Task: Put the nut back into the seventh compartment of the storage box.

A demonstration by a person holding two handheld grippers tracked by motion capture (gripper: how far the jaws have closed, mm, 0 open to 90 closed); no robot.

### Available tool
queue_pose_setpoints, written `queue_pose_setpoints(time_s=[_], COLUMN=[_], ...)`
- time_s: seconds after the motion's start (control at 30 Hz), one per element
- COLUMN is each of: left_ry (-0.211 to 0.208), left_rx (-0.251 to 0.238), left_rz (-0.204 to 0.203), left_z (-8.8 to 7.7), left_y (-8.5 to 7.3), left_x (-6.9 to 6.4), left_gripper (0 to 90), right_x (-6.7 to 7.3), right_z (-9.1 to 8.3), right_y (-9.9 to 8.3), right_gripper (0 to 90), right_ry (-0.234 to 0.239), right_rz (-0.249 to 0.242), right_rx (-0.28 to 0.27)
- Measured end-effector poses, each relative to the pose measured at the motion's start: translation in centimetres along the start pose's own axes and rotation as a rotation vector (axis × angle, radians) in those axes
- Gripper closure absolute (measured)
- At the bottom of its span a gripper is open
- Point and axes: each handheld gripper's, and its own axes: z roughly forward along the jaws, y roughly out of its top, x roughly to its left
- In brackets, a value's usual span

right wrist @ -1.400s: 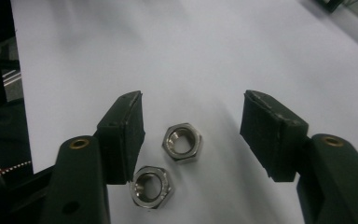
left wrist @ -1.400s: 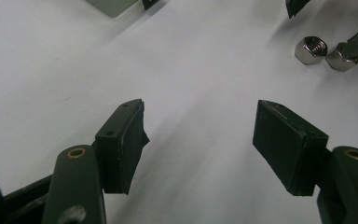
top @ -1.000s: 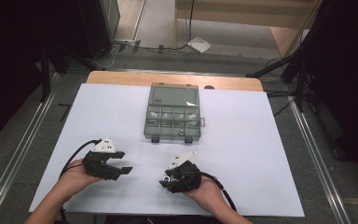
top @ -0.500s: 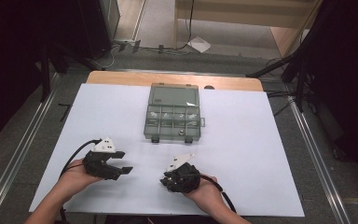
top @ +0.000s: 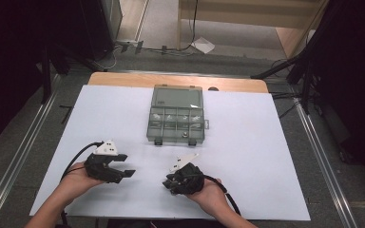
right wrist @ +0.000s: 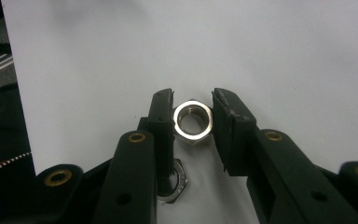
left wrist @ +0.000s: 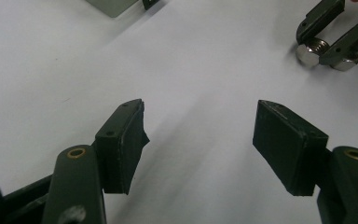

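We see both grippers low over the white table sheet [top: 266,142] at the near edge, with the grey compartment box [top: 177,114] well beyond them, toward the far middle. The high view gives layout only: left gripper [top: 126,165] near left, right gripper [top: 167,183] near centre-right, both too small there to read the jaws. The right gripper view fills that in: right gripper [right wrist: 193,122] has a shiny hex nut [right wrist: 193,122] sitting between its pads, jaws having just been closing on it, left pad touching a flat, right pad touching or a hair off; we can't tell which. A second nut [right wrist: 173,184] lies flat on the sheet just under the left jaw, partly hidden. The left gripper view shows the left gripper [left wrist: 200,140] wide open, nothing between the pads, bare sheet below. That view also catches the right gripper [left wrist: 328,44] from the far side, with both nuts side by side at its tips, plus a corner of the box [left wrist: 114,5].
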Motion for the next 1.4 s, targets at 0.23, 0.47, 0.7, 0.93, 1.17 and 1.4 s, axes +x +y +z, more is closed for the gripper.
queue_pose_setpoints(time_s=[0.23,0.47,0.7,0.93,1.17,1.4], left_ry=[0.001,-0.001,-0.003,-0.003,-0.005,-0.005], left_rx=[0.000,-0.005,-0.003,0.003,0.002,0.004], left_rz=[0.000,-0.005,0.001,0.004,0.003,0.002], left_z=[0.1,0.1,0.1,0.1,0.1,0.1], left_y=[0.0,0.0,0.0,0.0,0.0,0.0], left_x=[0.0,0.1,0.1,0.0,0.0,0.0], left_gripper=[33.9,33.9,33.9,33.9,33.9,33.9], right_x=[-0.5,-0.9,-1.5,-2.2,-2.9,-3.3], right_z=[-0.4,-0.7,-1.1,-1.2,-1.6,-1.8], right_y=[0.2,0.5,0.6,0.7,0.8,0.9], right_gripper=[71.1,71.1,71.1,71.1,71.1,71.1], right_ry=[-0.005,-0.003,-0.003,-0.004,-0.013,-0.023], right_rz=[0.017,0.039,0.058,0.094,0.110,0.118], right_rx=[-0.017,-0.042,-0.052,-0.052,-0.064,-0.071])
